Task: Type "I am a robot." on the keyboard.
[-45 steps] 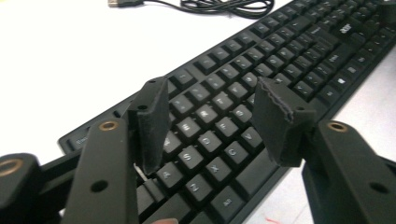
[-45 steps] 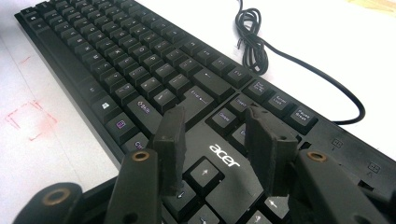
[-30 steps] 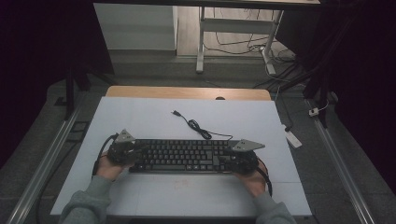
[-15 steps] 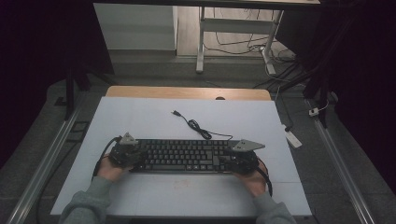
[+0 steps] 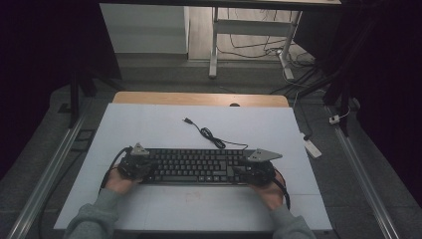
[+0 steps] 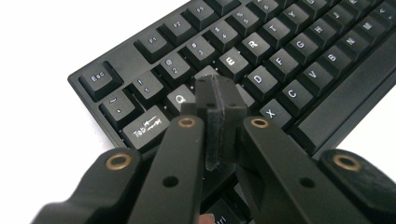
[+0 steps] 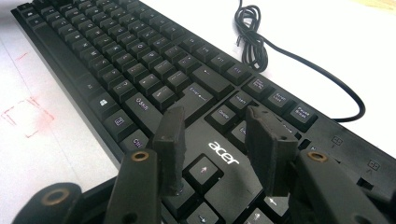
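Keyboard (image 5: 199,166), black and full-size, lies across the near middle of the white table (image 5: 149,129) in the high view, its long side running left to right. Its black cable (image 5: 211,137) leaves the far edge and curls in loops toward the far middle of the table, ending in a plug. My left gripper (image 5: 135,164) sits over the keyboard's left end, my right gripper (image 5: 255,169) over its right end, and my hands and grey sleeves come in from the near edge. A wooden strip borders the table's far side.

In the left gripper view, my left gripper (image 6: 216,100) has its two black pads pressed flat together with nothing between them; the jaws have just been closing. The joined tip hangs over the keys just right of the Q key (image 6: 179,99), near the W position, which it hides. Whether the tip presses a key I cannot tell. Esc, Tab and the number row lie to the left and beyond.

In the right gripper view, my right gripper (image 7: 219,133) has its jaws standing apart, holding nothing. The pads hover above the arrow keys and the acer logo (image 7: 224,153), one pad on each side of it. Delete and Insert keys lie just beyond, and the cable (image 7: 254,39) coils on the table past the far edge.
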Available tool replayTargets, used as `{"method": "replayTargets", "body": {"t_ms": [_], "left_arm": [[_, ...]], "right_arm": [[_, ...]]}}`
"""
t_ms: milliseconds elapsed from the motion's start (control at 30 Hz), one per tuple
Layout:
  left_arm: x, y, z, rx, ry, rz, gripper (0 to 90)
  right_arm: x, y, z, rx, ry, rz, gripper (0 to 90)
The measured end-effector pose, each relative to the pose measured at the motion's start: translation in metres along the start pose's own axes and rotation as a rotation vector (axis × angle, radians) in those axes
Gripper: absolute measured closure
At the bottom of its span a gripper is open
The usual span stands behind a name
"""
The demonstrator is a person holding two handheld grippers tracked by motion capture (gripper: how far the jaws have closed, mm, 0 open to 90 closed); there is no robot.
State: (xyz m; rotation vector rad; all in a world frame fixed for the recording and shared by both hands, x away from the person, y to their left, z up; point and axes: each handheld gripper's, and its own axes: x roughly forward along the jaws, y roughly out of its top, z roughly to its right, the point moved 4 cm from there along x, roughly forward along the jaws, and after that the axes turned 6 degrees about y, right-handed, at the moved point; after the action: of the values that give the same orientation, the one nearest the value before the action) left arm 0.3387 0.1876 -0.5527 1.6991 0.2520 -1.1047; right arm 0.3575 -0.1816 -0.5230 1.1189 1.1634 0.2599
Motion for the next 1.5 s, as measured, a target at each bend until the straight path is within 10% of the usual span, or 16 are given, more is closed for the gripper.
{"method": "replayTargets", "body": {"t_ms": [233,600,1500], "left_arm": [[-0.008,0.005,0.001,-0.01,0.003,0.055,88.6],[-0.027,0.013,-0.003,-0.084,-0.012,0.182,48.1],[-0.026,0.013,-0.001,-0.079,-0.019,0.175,39.2]], "right_arm": [[0.0,0.0,0.0,0.0,0.0,0.001,58.0],[-0.001,0.0,0.0,-0.001,0.0,0.001,57.9],[-0.001,0.001,0.0,-0.003,0.004,0.013,57.8]]}}
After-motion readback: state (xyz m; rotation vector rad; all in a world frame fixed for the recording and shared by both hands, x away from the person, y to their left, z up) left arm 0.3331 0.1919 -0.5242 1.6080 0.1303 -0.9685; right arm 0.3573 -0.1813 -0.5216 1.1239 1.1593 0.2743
